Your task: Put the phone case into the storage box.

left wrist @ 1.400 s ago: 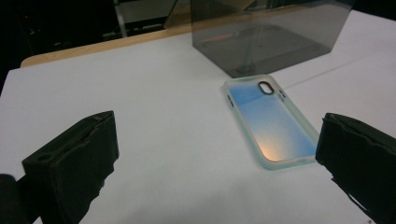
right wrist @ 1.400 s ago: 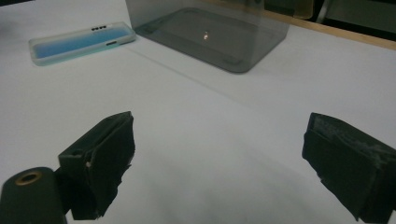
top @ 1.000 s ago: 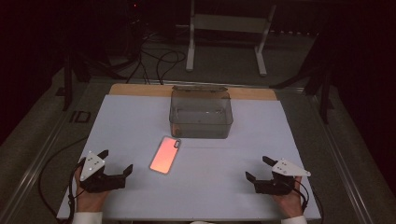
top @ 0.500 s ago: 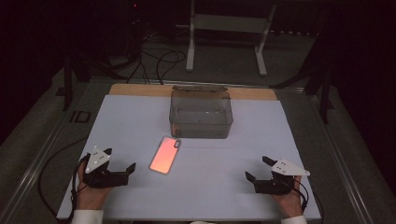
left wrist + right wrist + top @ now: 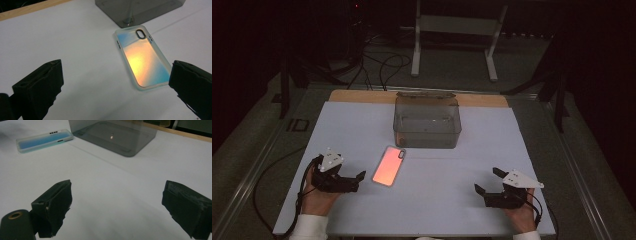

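Observation:
A phone case (image 5: 388,165) with an orange-to-blue sheen lies flat on the white table (image 5: 362,125), just in front of a smoky clear plastic box (image 5: 427,120). My left gripper (image 5: 354,180) rests at the table's front left, open, its jaws pointing at the case's near end. In the left gripper view the case (image 5: 142,56) lies between and beyond the jaws, with its camera cutout at the far end by the box (image 5: 140,10). My right gripper (image 5: 486,182) sits open at the front right, with nothing between its jaws. The right gripper view has the case (image 5: 43,140) far left and the box (image 5: 115,135).
A wooden strip (image 5: 362,96) runs along the table's far edge. Beyond it stand a white metal frame (image 5: 454,30) and cables on the dark floor. A black cable (image 5: 272,165) trails off the left side.
My left gripper has turned and slid right, toward the phone case's near end. The right gripper has stayed in place.

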